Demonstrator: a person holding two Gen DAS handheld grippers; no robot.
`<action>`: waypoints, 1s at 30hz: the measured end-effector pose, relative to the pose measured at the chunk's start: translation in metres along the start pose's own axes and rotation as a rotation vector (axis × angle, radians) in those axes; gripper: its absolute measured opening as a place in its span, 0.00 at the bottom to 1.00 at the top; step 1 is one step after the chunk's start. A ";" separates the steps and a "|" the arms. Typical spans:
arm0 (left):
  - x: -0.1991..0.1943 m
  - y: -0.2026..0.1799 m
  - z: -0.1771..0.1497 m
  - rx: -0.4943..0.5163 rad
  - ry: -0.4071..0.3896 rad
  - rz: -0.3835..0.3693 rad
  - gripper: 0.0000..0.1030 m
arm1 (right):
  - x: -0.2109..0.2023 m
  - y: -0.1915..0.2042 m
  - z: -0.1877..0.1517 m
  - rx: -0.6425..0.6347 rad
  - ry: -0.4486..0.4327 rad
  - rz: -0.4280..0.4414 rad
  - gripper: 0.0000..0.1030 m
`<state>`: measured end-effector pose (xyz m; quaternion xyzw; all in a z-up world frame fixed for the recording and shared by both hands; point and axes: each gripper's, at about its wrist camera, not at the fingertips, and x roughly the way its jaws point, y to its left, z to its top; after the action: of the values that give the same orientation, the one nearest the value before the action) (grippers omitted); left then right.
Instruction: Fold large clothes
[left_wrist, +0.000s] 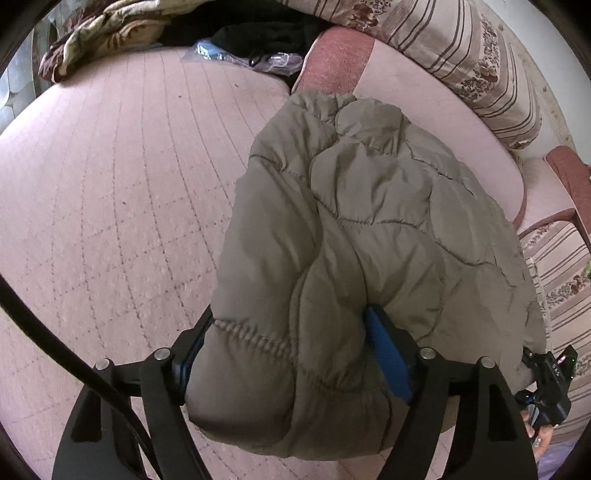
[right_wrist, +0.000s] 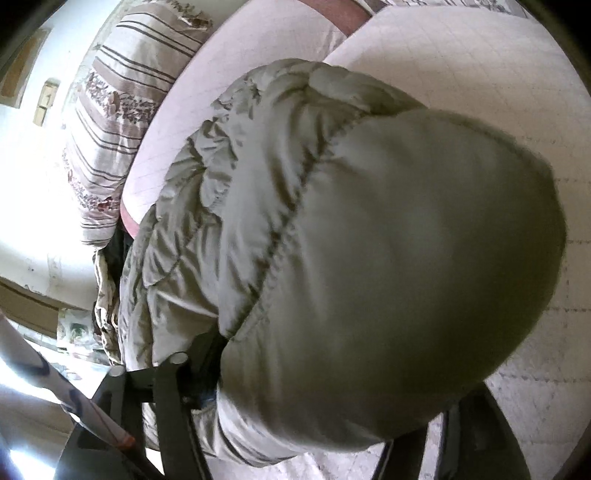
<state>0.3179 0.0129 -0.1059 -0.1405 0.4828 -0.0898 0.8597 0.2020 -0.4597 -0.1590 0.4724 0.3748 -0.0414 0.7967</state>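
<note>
A pink quilted bed cover (left_wrist: 110, 192) is being shown beneath everything, with a striped floral pillow (left_wrist: 472, 62) lying along its far right edge and a patterned blanket (left_wrist: 99, 33) bunched at the far left corner. Dark clothing (left_wrist: 258, 33) and a clear plastic bag (left_wrist: 277, 61) are being seen at the far end between them. A black cable (left_wrist: 55, 336) is crossing the left wrist view at the lower left.

A grey-green quilted jacket (left_wrist: 369, 229) is lying bundled on the cover, its long axis running away from the camera toward the pillow, with its near end bulging over the tools and blocking much of both views. The left gripper (left_wrist: 291, 365) is being pressed onto that near end, a thick fold being pinched between its blue pads (left_wrist: 388, 362). In the right wrist view the jacket (right_wrist: 369, 240) is draped over the right gripper (right_wrist: 317, 417); its fingers are mostly being hidden, so whether they are clamped cannot be told.
</note>
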 end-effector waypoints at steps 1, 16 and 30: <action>-0.005 -0.002 0.001 0.004 -0.013 0.010 0.76 | 0.000 -0.004 0.000 0.012 0.002 0.001 0.78; -0.156 -0.015 -0.060 0.133 -0.459 0.369 0.81 | -0.108 -0.004 -0.053 -0.177 -0.218 -0.309 0.86; -0.239 -0.034 -0.127 0.076 -0.573 0.416 0.95 | -0.090 0.038 -0.063 -0.474 -0.302 -0.478 0.68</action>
<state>0.0851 0.0300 0.0349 -0.0265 0.2365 0.1124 0.9647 0.1184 -0.4154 -0.0913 0.1626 0.3520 -0.2075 0.8981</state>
